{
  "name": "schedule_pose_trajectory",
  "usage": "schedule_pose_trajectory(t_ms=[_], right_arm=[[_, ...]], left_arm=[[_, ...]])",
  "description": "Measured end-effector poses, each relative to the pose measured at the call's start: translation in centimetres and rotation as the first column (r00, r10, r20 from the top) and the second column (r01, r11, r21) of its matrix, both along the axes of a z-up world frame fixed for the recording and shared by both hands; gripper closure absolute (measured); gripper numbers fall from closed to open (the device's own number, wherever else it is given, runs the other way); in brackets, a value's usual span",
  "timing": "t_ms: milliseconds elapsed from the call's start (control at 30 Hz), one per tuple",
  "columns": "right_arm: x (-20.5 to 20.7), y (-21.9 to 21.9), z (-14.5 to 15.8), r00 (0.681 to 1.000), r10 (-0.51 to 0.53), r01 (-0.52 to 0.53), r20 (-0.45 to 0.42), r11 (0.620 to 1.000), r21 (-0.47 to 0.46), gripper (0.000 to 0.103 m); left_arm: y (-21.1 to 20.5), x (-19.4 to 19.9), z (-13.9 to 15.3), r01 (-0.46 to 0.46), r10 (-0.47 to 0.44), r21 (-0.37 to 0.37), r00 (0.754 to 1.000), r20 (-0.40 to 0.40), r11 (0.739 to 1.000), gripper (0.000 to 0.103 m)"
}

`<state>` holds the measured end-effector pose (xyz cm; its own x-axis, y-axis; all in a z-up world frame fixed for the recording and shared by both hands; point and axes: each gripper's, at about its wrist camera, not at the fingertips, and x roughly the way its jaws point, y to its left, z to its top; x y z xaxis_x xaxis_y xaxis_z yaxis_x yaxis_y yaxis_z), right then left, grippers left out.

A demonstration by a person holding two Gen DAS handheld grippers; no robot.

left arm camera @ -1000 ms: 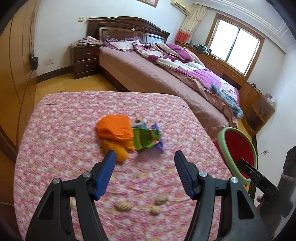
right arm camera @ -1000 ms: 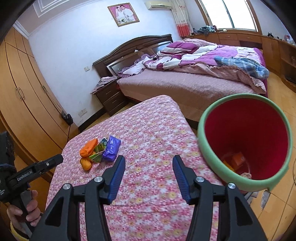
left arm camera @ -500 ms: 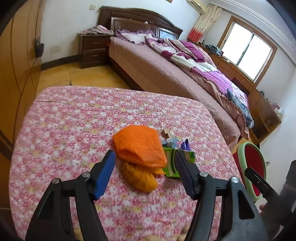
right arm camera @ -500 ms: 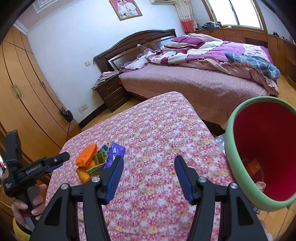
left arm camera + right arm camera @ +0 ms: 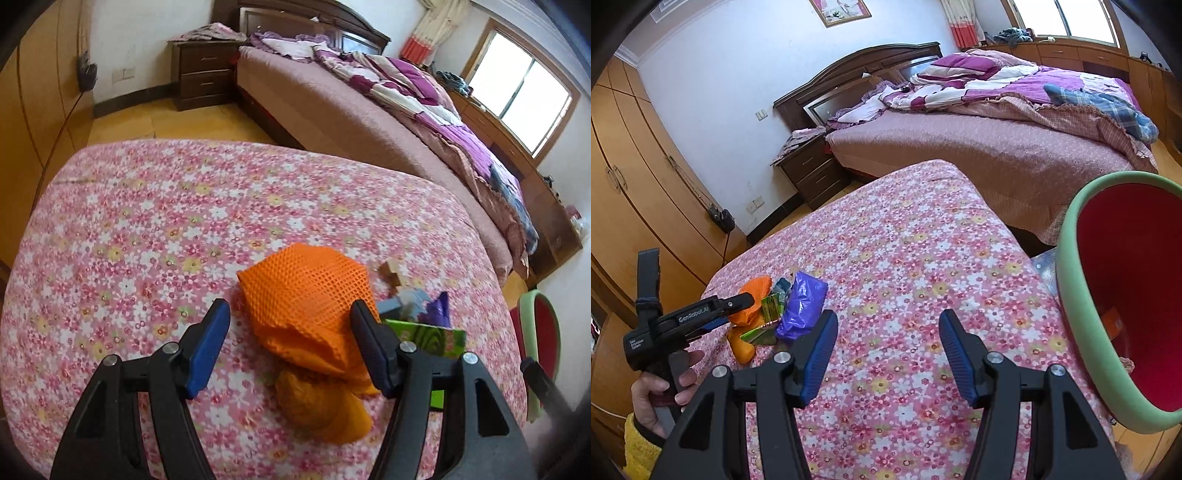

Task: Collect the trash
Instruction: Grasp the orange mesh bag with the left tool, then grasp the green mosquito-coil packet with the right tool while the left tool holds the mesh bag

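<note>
Sunlit and lived-in, the bedroom holds a large bed (image 5: 369, 122) with rumpled purple bedding at the far side, a dark nightstand (image 5: 203, 77) by the headboard and wooden wardrobes along the left wall. Nearest the cameras is a table under a pink floral cloth (image 5: 147, 229), and the trash sits in a small heap on its left part: an orange mesh bag (image 5: 306, 295) on top, an orange peel (image 5: 317, 410) just near of it, a green wrapper (image 5: 428, 339) touching it on the right, and a purple wrapper (image 5: 803, 308) at the right edge of the heap.

A second ago the heap lay well beyond the left gripper (image 5: 290, 350); half a second ago it was closer, and now the jaws straddle the near part of the mesh bag. They stand apart: the right pad lies against or in front of the bag's edge, the left pad is clear of it, so nothing is clamped yet. In the right wrist view the same tool reaches over the heap in a person's hand (image 5: 665, 384) with a yellow cuff.

The right gripper (image 5: 886, 347) hovers with its jaws parted and empty over bare cloth, and the heap now looks nearer to it than before. A red bin with a green rim (image 5: 1067, 280) stands off the table's right edge, with some scraps already inside.

My reading: the approach is finished and closing on the mesh bag comes next, then a carry rightward to the bin. The soft mesh may drag the peel along or slip out.
</note>
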<state>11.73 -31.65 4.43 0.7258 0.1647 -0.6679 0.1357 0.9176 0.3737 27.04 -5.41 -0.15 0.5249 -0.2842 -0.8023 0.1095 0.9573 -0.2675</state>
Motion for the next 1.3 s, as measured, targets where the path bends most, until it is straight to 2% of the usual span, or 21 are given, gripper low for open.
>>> schedule_pose_trajectory(t_ms=[67,133,200,233,300,367,500,700,833,967,1100,1233,1267,1300], right_arm=[[0.1,0.2,-0.1,1.0,0.004,-0.004,0.001,1.0,0.002,0.043],[0.1,0.3,-0.2,1.0,0.009,-0.009,0.001,1.0,0.005,0.043],[0.2,0.4,-0.3,1.0,0.015,-0.015,0.0,1.0,0.004,0.043],[0.2,0.5,-0.3,1.0,0.019,-0.019,-0.003,1.0,0.002,0.043],[0.3,0.6,-0.3,1.0,0.023,-0.023,-0.005,1.0,0.001,0.043],[0.3,0.8,-0.2,0.999,0.032,-0.032,-0.004,0.999,-0.004,0.043],[0.4,1.8,0.1,0.998,0.059,-0.059,-0.003,0.998,-0.013,0.043],[1.0,4.3,1.2,0.991,0.132,-0.132,0.002,0.99,-0.043,0.043],[1.8,6.3,1.7,0.983,0.182,-0.182,0.007,0.982,-0.053,0.043],[3.1,8.3,1.7,0.975,0.223,-0.223,-0.006,0.973,-0.063,0.043],[4.5,10.2,1.0,0.967,0.255,-0.256,-0.029,0.963,-0.087,0.043],[5.6,11.3,0.3,0.962,0.268,-0.272,-0.048,0.957,-0.099,0.043],[5.9,11.5,0.1,0.962,0.27,-0.274,-0.051,0.957,-0.099,0.045],[6.0,11.7,-0.1,0.961,0.27,-0.274,-0.052,0.956,-0.1,0.051]], left_arm=[[0.1,0.4,-0.5,-0.013,0.013,-0.035,1.0,-0.024,0.999,0.036],[0.1,0.5,-0.6,-0.019,0.018,-0.06,1.0,-0.015,0.998,0.041],[-0.3,0.5,-0.6,-0.007,0.006,-0.068,1.0,-0.009,0.998,0.055],[-0.3,0.5,-0.6,-0.007,0.006,-0.072,1.0,-0.009,0.997,0.057],[-0.5,0.5,-0.5,-0.004,0.004,-0.094,1.0,-0.004,0.996,0.071],[-0.3,0.0,0.0,-0.001,0.002,-0.123,1.0,0.01,0.992,0.079],[0.7,-1.4,1.4,0.006,0.003,-0.166,0.999,0.052,0.986,0.086],[3.5,-3.5,3.8,-0.022,0.049,-0.225,0.992,0.112,0.974,0.089],[5.4,-5.1,4.6,-0.055,0.086,-0.23,0.988,0.131,0.972,0.089],[7.4,-6.2,4.8,-0.088,0.125,-0.249,0.983,0.136,0.965,0.089],[8.7,-7.2,4.5,-0.127,0.162,-0.224,0.976,0.145,0.966,0.089],[10.1,-8.2,3.9,-0.146,0.185,-0.241,0.972,0.146,0.959,0.089],[10.4,-8.3,3.7,-0.149,0.188,-0.247,0.971,0.145,0.957,0.089],[10.6,-8.4,3.6,-0.152,0.192,-0.252,0.971,0.143,0.956,0.089]])
